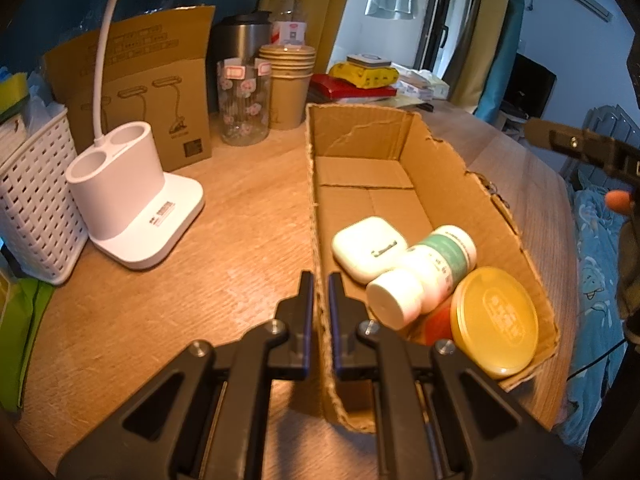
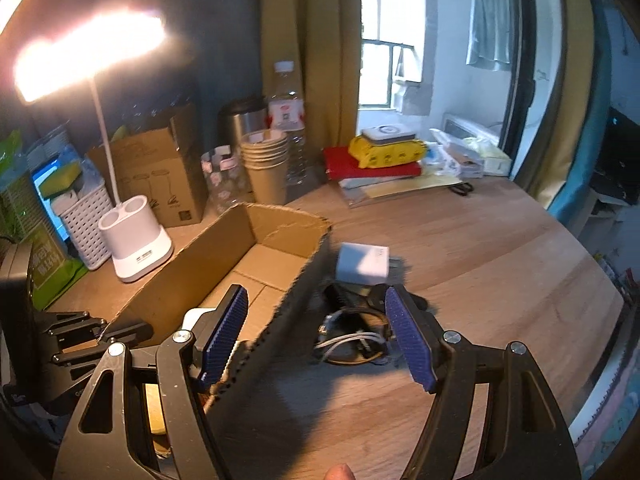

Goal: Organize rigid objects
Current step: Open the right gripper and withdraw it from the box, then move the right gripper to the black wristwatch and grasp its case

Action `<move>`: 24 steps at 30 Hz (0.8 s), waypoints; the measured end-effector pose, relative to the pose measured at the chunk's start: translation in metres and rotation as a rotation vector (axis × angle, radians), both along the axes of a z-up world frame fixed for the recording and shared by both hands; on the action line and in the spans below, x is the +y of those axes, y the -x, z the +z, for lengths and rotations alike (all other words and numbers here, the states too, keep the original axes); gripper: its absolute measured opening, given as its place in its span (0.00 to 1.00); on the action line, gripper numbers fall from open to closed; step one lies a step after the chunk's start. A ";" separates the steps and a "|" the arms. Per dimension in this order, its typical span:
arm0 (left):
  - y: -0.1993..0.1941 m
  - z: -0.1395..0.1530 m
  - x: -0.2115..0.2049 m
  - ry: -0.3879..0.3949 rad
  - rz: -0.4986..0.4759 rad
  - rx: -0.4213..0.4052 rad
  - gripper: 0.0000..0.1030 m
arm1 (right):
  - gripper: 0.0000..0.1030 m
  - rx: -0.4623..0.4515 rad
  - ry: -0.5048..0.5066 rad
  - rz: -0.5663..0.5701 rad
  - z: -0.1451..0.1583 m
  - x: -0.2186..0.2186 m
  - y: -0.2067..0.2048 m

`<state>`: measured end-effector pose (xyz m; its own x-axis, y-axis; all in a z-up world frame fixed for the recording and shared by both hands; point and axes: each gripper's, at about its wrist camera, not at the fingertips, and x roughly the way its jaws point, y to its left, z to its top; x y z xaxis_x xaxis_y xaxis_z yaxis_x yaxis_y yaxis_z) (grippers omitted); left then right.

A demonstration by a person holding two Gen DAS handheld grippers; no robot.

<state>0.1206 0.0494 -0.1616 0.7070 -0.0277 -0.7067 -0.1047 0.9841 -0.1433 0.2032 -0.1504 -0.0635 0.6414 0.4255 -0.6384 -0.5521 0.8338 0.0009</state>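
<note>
A long cardboard box (image 1: 436, 168) lies on the wooden table. In it lie a white earbud case (image 1: 368, 248), a white pill bottle (image 1: 424, 272) on its side and a yellow-lidded jar (image 1: 496, 320). My left gripper (image 1: 320, 284) is shut on the box's left wall near its front end. My right gripper (image 2: 316, 320) is open and empty, straddling the box's right wall (image 2: 296, 300). A white charger block (image 2: 364, 264) and a coiled cable bundle (image 2: 352, 340) lie on the table just outside the box, between and beyond the right fingers.
A white lamp base (image 1: 128, 208), a white basket (image 1: 32, 196), a cardboard carton (image 1: 152, 92), a glass jar (image 1: 242, 100), paper cups (image 1: 288, 80), a steel flask and a water bottle stand at the back left. Books and packets (image 1: 360, 80) are stacked behind the box.
</note>
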 end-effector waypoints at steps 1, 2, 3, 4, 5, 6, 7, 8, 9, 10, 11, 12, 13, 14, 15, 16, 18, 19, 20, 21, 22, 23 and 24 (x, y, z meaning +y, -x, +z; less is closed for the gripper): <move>0.000 0.000 0.000 -0.001 -0.001 0.000 0.08 | 0.72 -0.003 -0.002 -0.006 0.001 -0.003 0.000; 0.000 0.000 0.000 -0.004 -0.002 -0.001 0.08 | 0.72 -0.007 -0.004 -0.016 0.002 -0.006 -0.001; 0.000 0.000 0.000 -0.006 -0.002 -0.001 0.08 | 0.72 -0.010 -0.006 -0.023 0.003 -0.008 -0.002; -0.001 0.000 0.000 -0.007 -0.002 -0.002 0.08 | 0.72 -0.013 -0.008 -0.030 0.004 -0.010 -0.002; -0.001 0.000 0.000 -0.008 -0.003 -0.002 0.08 | 0.72 -0.016 -0.011 -0.038 0.005 -0.013 -0.003; -0.001 0.000 0.000 -0.009 -0.002 -0.002 0.08 | 0.72 -0.019 -0.016 -0.048 0.005 -0.016 -0.005; -0.001 0.000 -0.001 -0.009 -0.002 -0.002 0.08 | 0.72 -0.020 -0.020 -0.056 0.006 -0.019 -0.006; -0.001 0.000 -0.001 -0.009 -0.002 -0.002 0.08 | 0.72 -0.022 -0.024 -0.063 0.006 -0.020 -0.006; -0.001 0.000 -0.001 -0.009 -0.002 -0.002 0.08 | 0.72 -0.025 -0.029 -0.075 0.006 -0.023 -0.008; -0.001 0.000 -0.001 -0.009 -0.003 -0.002 0.08 | 0.72 -0.030 -0.034 -0.089 0.007 -0.027 -0.009; -0.001 0.000 -0.001 -0.009 -0.002 -0.002 0.08 | 0.72 -0.034 -0.037 -0.098 0.007 -0.029 -0.010; -0.001 0.000 -0.001 -0.009 -0.002 -0.002 0.08 | 0.72 -0.039 -0.041 -0.107 0.007 -0.032 -0.012; -0.001 0.000 -0.001 -0.009 -0.002 -0.002 0.08 | 0.72 -0.047 -0.045 -0.119 0.006 -0.035 -0.013; -0.001 0.000 -0.001 -0.009 -0.002 -0.002 0.08 | 0.72 -0.050 -0.045 -0.131 0.005 -0.038 -0.015; 0.000 0.000 -0.001 -0.009 -0.002 -0.002 0.08 | 0.72 -0.051 -0.043 -0.142 0.004 -0.040 -0.016; -0.001 0.000 -0.001 -0.009 -0.002 -0.002 0.08 | 0.72 -0.054 -0.042 -0.151 0.003 -0.042 -0.017; -0.001 0.000 -0.001 -0.009 -0.003 -0.002 0.08 | 0.72 -0.054 -0.040 -0.168 0.000 -0.046 -0.021; -0.001 0.000 -0.001 -0.009 -0.003 -0.002 0.08 | 0.72 -0.053 -0.040 -0.175 -0.002 -0.049 -0.023; -0.001 0.000 -0.001 -0.009 -0.002 -0.002 0.08 | 0.72 -0.053 -0.039 -0.179 -0.003 -0.050 -0.024; -0.001 0.000 -0.001 -0.008 -0.002 -0.002 0.08 | 0.72 -0.057 -0.034 -0.188 -0.005 -0.051 -0.025; -0.001 0.000 -0.001 -0.009 -0.003 -0.003 0.08 | 0.72 -0.061 -0.029 -0.195 -0.007 -0.053 -0.026; -0.001 0.000 -0.001 -0.009 -0.002 -0.002 0.08 | 0.72 -0.064 -0.021 -0.205 -0.010 -0.054 -0.028; 0.000 0.000 -0.002 -0.009 -0.002 -0.002 0.08 | 0.72 -0.065 -0.016 -0.211 -0.012 -0.055 -0.030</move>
<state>0.1210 0.0478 -0.1615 0.7084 -0.0230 -0.7054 -0.1022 0.9856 -0.1347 0.2329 -0.2054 -0.0755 0.7571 0.2874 -0.5867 -0.3650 0.9309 -0.0150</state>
